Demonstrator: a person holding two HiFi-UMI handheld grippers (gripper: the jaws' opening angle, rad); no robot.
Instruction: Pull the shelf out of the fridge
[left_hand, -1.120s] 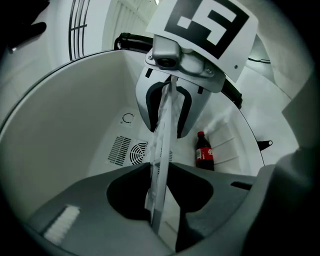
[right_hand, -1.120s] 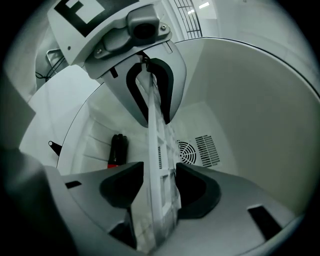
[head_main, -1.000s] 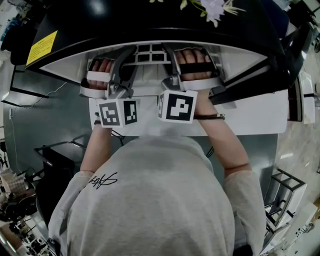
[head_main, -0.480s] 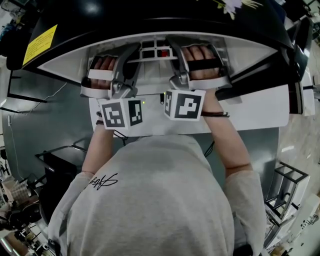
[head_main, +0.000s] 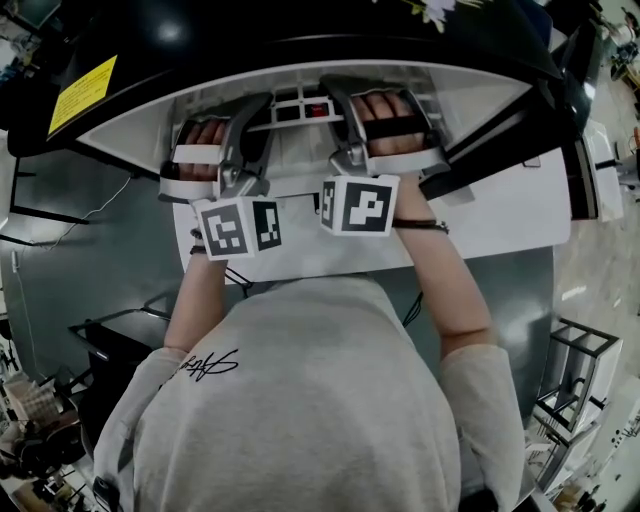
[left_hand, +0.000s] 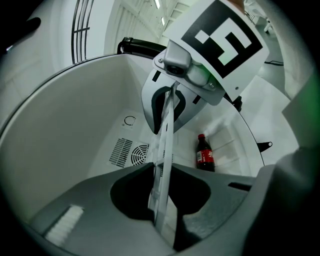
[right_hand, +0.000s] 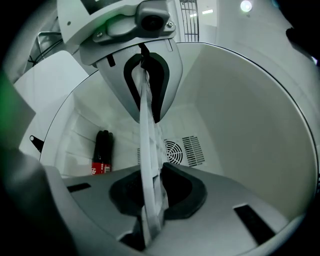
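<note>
Most of shelf (head_main: 290, 102) out of sight inside fridge (head_main: 250, 40)

Right gripper (right_hand: 150, 200), bottom centre: jaws have just been closing, and the pads now press on the white shelf (right_hand: 147, 135) (seen edge-on, running up mid-frame). Left gripper (right_hand: 146, 107), upper centre, clamps the same edge. Dark cola bottle (right_hand: 102, 152) at lower left; round vent (right_hand: 173, 150) just right of the shelf.

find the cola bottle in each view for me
Head view: not in it.
Left gripper view: cola bottle right of centre, right of the shelf edge.
Right gripper view: left of centre, left of that edge.
Shared landmark: the white shelf, in all three views.
</note>
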